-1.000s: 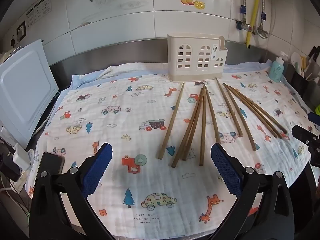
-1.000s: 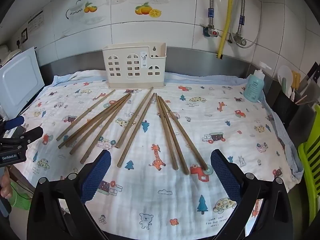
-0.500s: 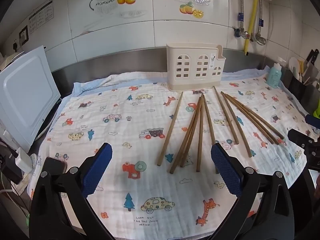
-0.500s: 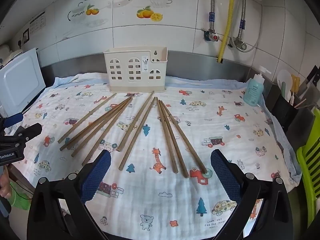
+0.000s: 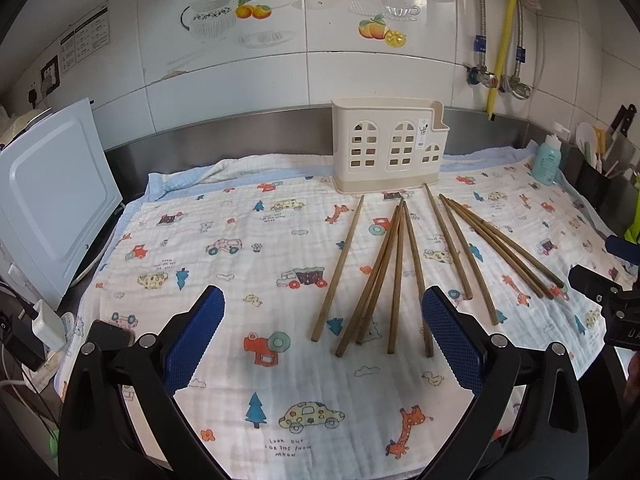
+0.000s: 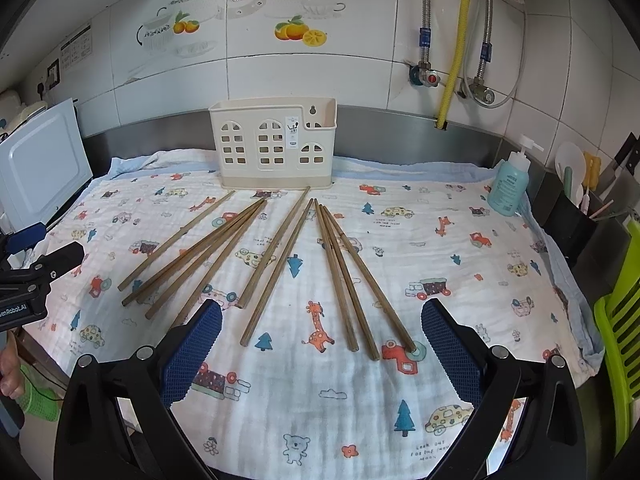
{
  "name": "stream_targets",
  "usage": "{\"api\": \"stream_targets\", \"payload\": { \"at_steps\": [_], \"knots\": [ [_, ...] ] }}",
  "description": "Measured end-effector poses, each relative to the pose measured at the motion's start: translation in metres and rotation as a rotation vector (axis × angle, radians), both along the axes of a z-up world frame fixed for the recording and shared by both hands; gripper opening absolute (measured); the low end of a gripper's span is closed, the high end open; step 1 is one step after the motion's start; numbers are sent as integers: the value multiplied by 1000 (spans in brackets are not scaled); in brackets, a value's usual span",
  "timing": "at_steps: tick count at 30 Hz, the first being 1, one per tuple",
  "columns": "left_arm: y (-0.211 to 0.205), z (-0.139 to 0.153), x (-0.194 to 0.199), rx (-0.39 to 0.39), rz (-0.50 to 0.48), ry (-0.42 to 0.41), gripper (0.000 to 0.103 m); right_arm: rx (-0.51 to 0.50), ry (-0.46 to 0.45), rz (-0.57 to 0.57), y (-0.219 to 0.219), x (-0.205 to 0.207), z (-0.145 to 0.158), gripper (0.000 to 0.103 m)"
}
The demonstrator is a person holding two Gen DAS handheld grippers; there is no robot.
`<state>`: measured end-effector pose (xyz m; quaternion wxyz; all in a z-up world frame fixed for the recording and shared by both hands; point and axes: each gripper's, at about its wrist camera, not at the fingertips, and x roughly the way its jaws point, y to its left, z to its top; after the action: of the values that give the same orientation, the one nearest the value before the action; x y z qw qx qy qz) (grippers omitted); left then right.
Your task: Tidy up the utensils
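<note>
The left claw (image 5: 322, 336) and the right claw (image 6: 320, 344) both hover empty with pads spread wide apart above the near edge of a desk covered in a printed cloth (image 6: 440, 264). Just beyond them, brown wooden chopsticks (image 6: 276, 240) lie fanned flat on the cloth, some touching or overlapping. They look light, stiff and thin, likely to roll; pinching one near its middle seems safest. A cream slotted holder (image 6: 276, 148) stands upright behind them by the wall
</note>
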<state>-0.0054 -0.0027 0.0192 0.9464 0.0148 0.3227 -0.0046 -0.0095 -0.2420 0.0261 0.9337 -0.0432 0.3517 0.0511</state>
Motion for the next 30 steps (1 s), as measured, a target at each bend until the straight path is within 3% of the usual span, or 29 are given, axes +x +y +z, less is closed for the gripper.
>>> {"api": "stream_targets", "payload": {
  "at_steps": [30],
  "knots": [
    [4,8,-1,-28,20,-43,98,27,-29,-5,0,-2,1,97]
  ]
}}
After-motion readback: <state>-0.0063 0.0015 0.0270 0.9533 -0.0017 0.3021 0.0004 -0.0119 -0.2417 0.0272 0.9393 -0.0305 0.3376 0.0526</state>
